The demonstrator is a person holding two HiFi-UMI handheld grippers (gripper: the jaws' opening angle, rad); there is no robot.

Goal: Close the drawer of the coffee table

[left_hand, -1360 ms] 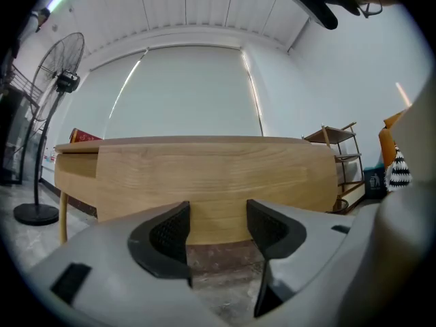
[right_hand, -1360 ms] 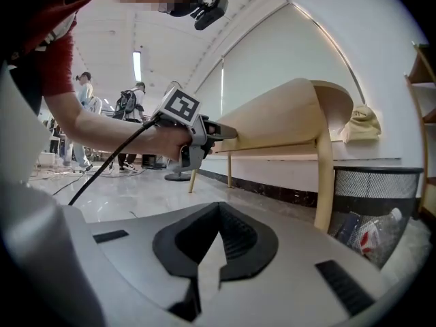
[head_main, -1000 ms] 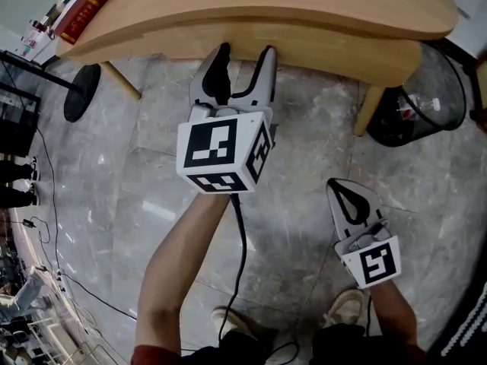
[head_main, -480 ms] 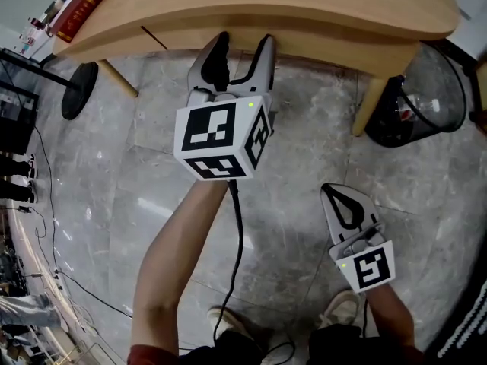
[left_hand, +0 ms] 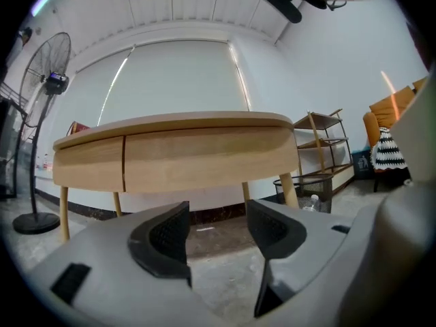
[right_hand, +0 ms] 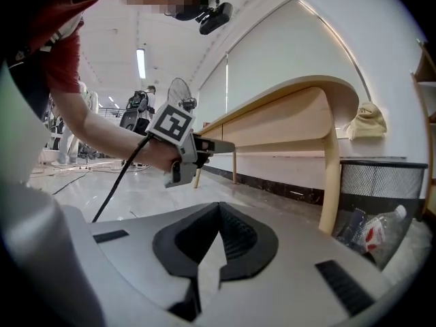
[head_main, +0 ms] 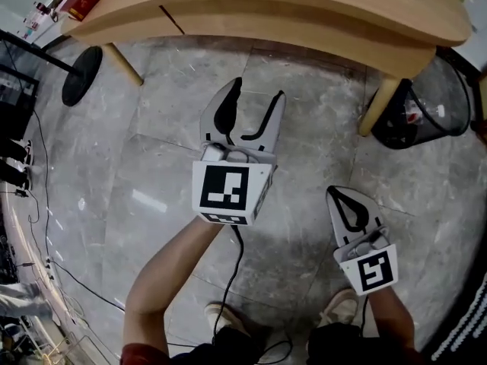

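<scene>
At the upper left of the head view, a black round fan base (head_main: pixel 80 86) stands on the grey stone floor (head_main: pixel 152 196), just below the left end of the wooden coffee table (head_main: pixel 304 10), which runs along the top of the frame. The drawer (head_main: pixel 251 29) sits flush in the table's front; a thin dark seam marks its left edge. In the left gripper view the drawer front (left_hand: pixel 204 157) lines up level with the panel beside it.

Centre frame, the left gripper (head_main: pixel 257 90) hangs over the floor, well short of the table. Its jaws stand wide apart with only floor between them, and the left gripper view (left_hand: pixel 216 213) shows this too. A black cable (head_main: pixel 240 272) trails from it towards the bottom of the frame.

At the lower right, the right gripper (head_main: pixel 338 196) points up the frame with its jaws pressed together on nothing (right_hand: pixel 219 213). At the upper right, a black wire wastebasket (head_main: pixel 426 105) stands just beside a table leg (head_main: pixel 378 106).
</scene>
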